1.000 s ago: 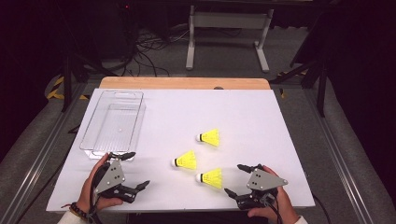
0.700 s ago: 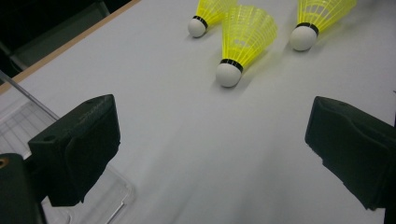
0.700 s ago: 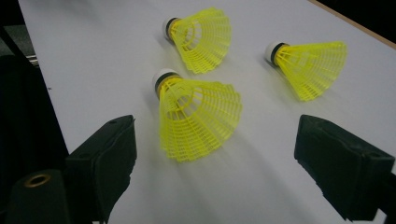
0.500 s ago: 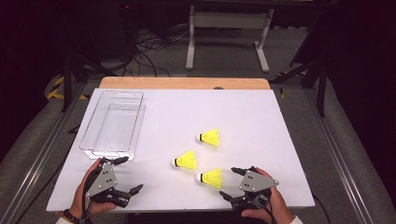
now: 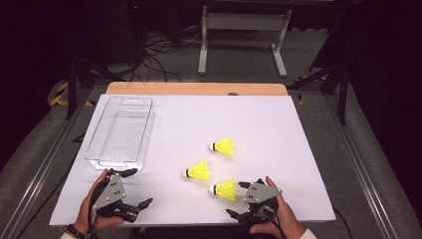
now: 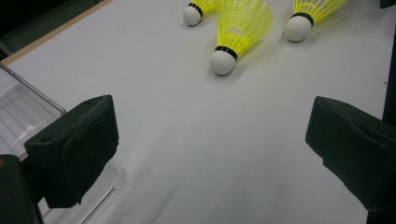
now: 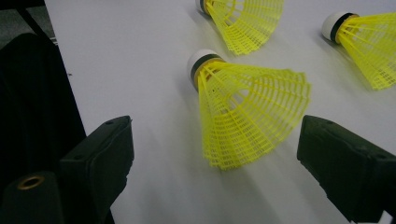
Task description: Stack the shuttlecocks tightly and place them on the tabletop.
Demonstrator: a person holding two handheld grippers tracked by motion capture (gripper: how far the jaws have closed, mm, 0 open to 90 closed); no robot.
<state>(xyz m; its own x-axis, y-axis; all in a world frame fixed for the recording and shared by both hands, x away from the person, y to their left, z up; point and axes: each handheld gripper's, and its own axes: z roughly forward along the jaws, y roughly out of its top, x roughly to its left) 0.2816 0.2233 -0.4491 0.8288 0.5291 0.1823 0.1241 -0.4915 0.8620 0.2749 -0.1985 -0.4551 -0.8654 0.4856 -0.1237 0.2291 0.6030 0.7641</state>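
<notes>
Three yellow shuttlecocks lie on the white table [image 5: 259, 124]: a far one [image 5: 224, 147], a middle one [image 5: 199, 171] and a near one [image 5: 226, 190]. My right gripper [image 5: 236, 199] sits at the table's near edge, just right of the near shuttlecock [image 7: 247, 112]. It is open and its jaws have just been opening. The skirt's wide end lies in front of the gap, touching neither pad. My left gripper [image 5: 140, 187] is open with nothing between its jaws [image 6: 215, 135], near the front left, and points toward the middle shuttlecock [image 6: 240, 28].
A clear plastic tray [image 5: 142, 149] stands at the left, its corner [image 6: 23, 107] beside my left gripper's jaw. A wooden strip [image 5: 199, 88] runs along the table's far edge. Beyond it are dark floor, cables and a metal stand.
My right gripper has shifted a little left and lower, closer to the near shuttlecock. The left gripper has barely moved. The shuttlecocks lie where they were.
</notes>
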